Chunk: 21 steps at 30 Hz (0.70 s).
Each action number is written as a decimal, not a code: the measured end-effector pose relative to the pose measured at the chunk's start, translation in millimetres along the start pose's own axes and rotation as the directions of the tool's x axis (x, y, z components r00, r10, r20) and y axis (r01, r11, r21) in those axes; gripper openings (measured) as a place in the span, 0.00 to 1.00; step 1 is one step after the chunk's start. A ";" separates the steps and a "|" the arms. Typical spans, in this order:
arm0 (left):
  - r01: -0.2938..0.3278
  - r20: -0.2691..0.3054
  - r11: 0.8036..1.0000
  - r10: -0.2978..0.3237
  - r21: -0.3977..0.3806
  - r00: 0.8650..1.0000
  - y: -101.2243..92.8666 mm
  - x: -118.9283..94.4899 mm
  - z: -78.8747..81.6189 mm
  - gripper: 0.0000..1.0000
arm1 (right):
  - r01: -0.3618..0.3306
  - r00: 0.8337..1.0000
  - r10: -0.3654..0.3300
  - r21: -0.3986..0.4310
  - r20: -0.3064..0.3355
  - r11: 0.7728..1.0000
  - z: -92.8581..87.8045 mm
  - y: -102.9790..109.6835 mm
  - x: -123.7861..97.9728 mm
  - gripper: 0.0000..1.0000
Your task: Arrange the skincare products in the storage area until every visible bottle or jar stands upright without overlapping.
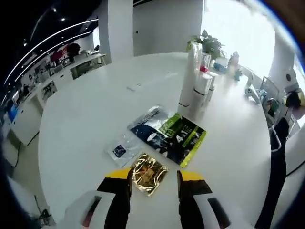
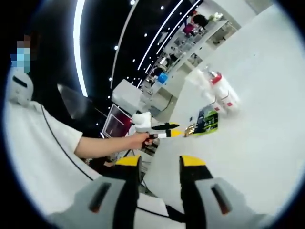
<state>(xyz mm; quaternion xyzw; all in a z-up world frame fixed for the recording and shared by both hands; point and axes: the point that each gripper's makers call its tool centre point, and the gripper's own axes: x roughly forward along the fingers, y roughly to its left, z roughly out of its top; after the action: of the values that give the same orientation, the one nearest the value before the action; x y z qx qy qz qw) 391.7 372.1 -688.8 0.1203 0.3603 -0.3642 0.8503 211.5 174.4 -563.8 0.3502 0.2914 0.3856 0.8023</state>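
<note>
The left gripper [image 1: 154, 182] hovers with its jaws spread and nothing between them, straddling from above a gold foil packet [image 1: 148, 173] that lies flat on the white table [image 1: 86, 119]. Just beyond, toward 12 o'clock in the left gripper view, a dark packet with a green label [image 1: 169, 135] lies flat beside a small clear sachet [image 1: 120, 149] at 10 o'clock. Farther out at 1 o'clock stands a cluster of white bottles [image 1: 196, 83], already upright and packed close. The right gripper [image 2: 158, 167], jaws likewise apart and empty, is held high and tilted well away from the work; in its view the left gripper [image 2: 159, 133] appears at 12 o'clock in the person's hand [image 2: 139, 140], with the packets and bottles [image 2: 220, 98] at 1 o'clock. The step in hand appears to be picking up the foil packet: a thin, slippery thing that likely calls for lowering until both jaws touch the tabletop, closing across the narrow side, and lifting slowly so that it neither buckles nor drags the neighbouring packet along.
</note>
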 end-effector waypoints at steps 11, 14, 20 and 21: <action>-0.022 0.218 0.982 0.064 -0.188 0.974 -41.1 -64.2 35.6 0.51 | 0.025 0.999 -0.037 -0.301 -0.036 0.953 33.6 -2.7 1.1 0.35; -0.028 0.249 0.978 0.080 -0.207 0.965 -52.5 -79.3 40.0 0.53 | 0.035 0.999 -0.042 -0.355 -0.014 0.934 45.3 -0.5 0.6 0.38; -0.062 0.352 0.958 0.162 -0.281 0.922 -72.0 -114.4 55.0 0.61 | 0.112 0.994 -0.094 -0.496 0.061 0.861 73.5 1.8 -1.3 0.46; -0.074 0.360 0.955 0.179 -0.287 0.916 -74.7 -120.2 55.7 0.62 | 0.120 0.993 -0.096 -0.509 0.074 0.852 77.4 3.6 -2.6 0.48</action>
<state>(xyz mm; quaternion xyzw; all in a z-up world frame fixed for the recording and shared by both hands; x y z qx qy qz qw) 311.1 357.4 -560.7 -0.0455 0.2250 -0.2725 0.9344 265.8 147.9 -515.2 0.1162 0.1793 0.3954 0.8933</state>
